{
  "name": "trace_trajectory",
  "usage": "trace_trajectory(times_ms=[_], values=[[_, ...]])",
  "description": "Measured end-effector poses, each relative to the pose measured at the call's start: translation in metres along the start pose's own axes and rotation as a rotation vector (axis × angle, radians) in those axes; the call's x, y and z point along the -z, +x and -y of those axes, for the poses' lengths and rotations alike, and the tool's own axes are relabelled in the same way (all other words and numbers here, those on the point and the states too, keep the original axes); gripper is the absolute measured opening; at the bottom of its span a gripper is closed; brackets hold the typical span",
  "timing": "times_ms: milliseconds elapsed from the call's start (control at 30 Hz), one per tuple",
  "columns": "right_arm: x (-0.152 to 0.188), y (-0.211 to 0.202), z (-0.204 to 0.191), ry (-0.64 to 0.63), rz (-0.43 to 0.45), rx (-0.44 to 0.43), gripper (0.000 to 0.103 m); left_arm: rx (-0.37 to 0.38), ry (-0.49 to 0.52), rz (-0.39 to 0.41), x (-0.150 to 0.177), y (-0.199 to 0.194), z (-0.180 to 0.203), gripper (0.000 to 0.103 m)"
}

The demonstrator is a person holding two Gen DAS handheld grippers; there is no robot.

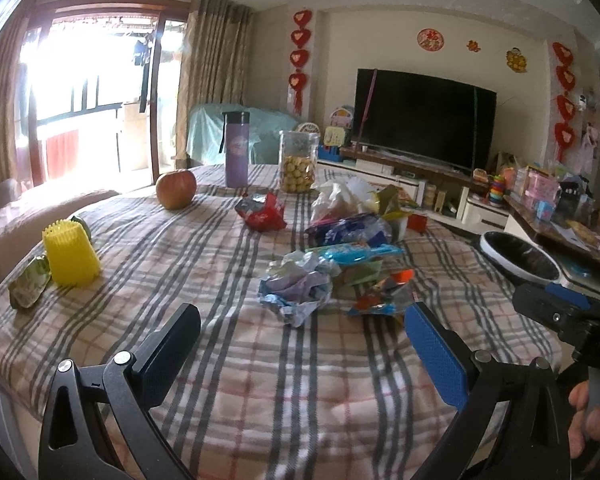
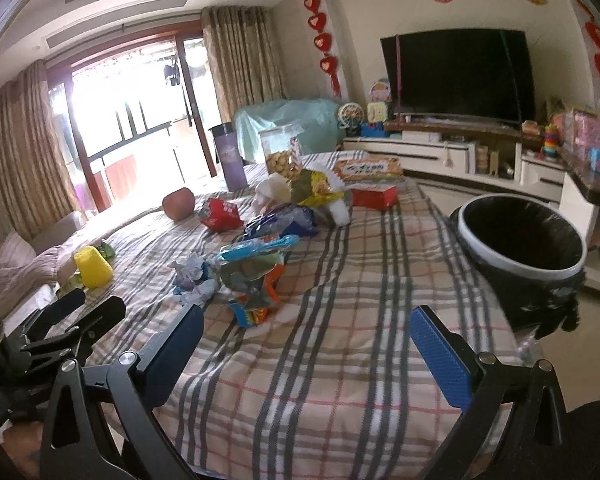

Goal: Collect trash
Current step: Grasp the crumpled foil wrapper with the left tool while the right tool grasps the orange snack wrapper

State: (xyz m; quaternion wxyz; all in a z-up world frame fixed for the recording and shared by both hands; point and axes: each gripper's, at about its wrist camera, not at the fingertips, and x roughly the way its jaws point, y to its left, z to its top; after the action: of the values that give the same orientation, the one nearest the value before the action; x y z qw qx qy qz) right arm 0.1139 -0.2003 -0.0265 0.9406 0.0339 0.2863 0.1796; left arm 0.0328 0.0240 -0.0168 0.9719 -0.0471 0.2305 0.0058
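Several pieces of crumpled wrapper trash are lying in a loose heap down the middle of the grey-and-pink plaid tablecloth (image 1: 228,360), and we are holding both tools short of them. Our left gripper (image 1: 302,344) is hovering with its jaws spread wide and nothing between them; our right gripper (image 2: 306,350) is doing the same, released and empty, over bare cloth.

Nearest to us are lying the crumpled white-and-lilac paper wad (image 1: 300,290) and the torn orange-and-blue foil snack packet (image 1: 384,290), just beside each other. Behind them we are seeing a long light-blue plastic wrapper (image 1: 356,252) and a red crinkled snack bag (image 1: 262,212). The black bin with a pale rim and dark liner (image 2: 520,236) is standing off the table's right edge.

We are judging all of this as very light, soft and springy. Foil will likely be slippery, so we are favouring a pinch across a bunched fold, not a flat face. The paper wad should crush easily; closing around its bulky middle seems safest. The apple (image 1: 176,190) is no trash.
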Motion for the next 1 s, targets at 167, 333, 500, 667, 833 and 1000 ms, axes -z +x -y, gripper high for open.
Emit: trace_trajectory(times_ms=[167,333,500,667,833,1000], values=[[0.001,0.021,0.002,0.018,-0.048,-0.021,0.102,-0.019,-0.001,-0.028,-0.003,0.018,-0.008,0.102],[0.002,0.042,0.004,0.036,-0.100,-0.050,0.098,-0.024,-0.003,-0.067,-0.006,0.039,-0.013,0.102],[0.002,0.067,0.004,0.048,-0.156,-0.074,0.081,-0.006,-0.035,-0.137,-0.010,0.069,-0.022,0.100],[0.002,0.095,0.004,0.062,-0.214,-0.092,0.069,0.003,-0.031,-0.196,-0.019,0.096,-0.024,0.099],[0.002,0.119,0.000,0.061,-0.265,-0.123,0.051,0.023,-0.061,-0.260,-0.026,0.127,-0.027,0.098],[0.000,0.129,0.002,0.062,-0.288,-0.148,0.007,0.059,-0.064,-0.302,-0.027,0.144,-0.025,0.061]])
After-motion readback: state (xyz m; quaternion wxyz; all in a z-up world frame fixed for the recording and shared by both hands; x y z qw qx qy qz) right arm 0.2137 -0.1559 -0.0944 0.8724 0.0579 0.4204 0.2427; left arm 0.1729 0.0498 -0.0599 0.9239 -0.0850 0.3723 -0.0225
